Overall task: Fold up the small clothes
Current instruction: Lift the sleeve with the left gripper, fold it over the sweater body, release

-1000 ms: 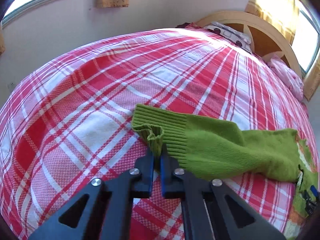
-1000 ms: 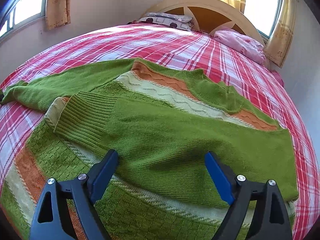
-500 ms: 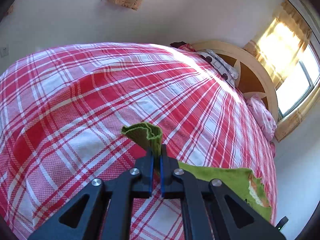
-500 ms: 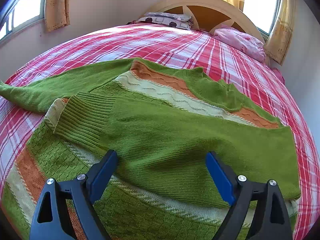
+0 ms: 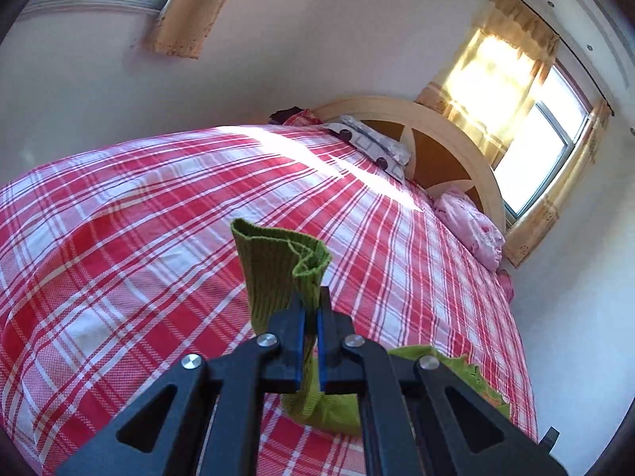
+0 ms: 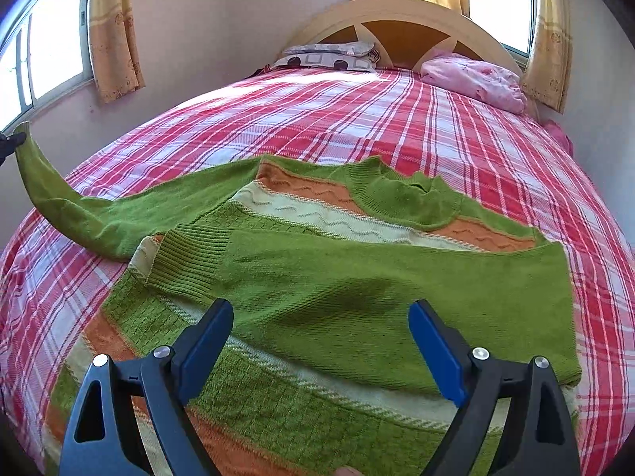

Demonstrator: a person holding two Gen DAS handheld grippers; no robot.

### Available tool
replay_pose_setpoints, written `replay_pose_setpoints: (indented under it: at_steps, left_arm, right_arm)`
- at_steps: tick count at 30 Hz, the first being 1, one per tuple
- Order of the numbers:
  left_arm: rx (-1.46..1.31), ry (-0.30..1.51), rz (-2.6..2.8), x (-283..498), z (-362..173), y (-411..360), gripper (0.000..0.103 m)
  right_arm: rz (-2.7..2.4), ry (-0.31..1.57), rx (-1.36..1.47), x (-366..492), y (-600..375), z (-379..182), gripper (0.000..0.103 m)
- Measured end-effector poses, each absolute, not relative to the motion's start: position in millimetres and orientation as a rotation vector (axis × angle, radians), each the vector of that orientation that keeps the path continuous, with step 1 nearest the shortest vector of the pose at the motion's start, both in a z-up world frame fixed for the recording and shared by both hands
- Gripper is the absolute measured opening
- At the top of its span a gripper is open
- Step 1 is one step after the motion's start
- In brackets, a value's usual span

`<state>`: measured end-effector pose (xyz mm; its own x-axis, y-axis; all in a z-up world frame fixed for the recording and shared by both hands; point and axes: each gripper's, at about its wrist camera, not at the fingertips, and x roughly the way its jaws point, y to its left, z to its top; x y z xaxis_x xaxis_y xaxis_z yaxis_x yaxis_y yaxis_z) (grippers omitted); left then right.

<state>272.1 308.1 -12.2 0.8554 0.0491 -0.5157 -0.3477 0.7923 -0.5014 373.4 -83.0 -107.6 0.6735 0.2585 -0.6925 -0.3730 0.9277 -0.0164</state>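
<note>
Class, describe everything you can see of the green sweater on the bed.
The green sweater is a knit with orange and cream wavy bands, ribbed cuffs and a round collar. It lies spread on the red plaid bedspread. One sleeve is folded across its body; the other rises off the bed, its cuff pinched in the shut left gripper.

Matt ribbed-knit wool sweater (image 6: 357,297) on a woven plaid cotton bedspread (image 6: 357,119); glossy wooden headboard (image 6: 401,12).

The green sweater (image 6: 357,289) with orange and cream stripes lies flat on the bed (image 6: 357,119), one sleeve (image 6: 59,194) lifted up.
</note>
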Motion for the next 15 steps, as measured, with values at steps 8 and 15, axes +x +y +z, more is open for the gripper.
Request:
replay_pose_setpoints:
  at_steps: [8,15]
  left_arm:
    - [-0.588,0.493,0.151,299.9,10.4,269.8,0.005]
    - [-0.568,0.473,0.090,314.1,29.3,236.4,0.005]
  right_arm:
    - [0.348,0.722,-0.119,351.6,-128.4,-90.6,0.091]
    - [0.338,0.721,-0.094,332.7,-166.0,-86.0,0.091]
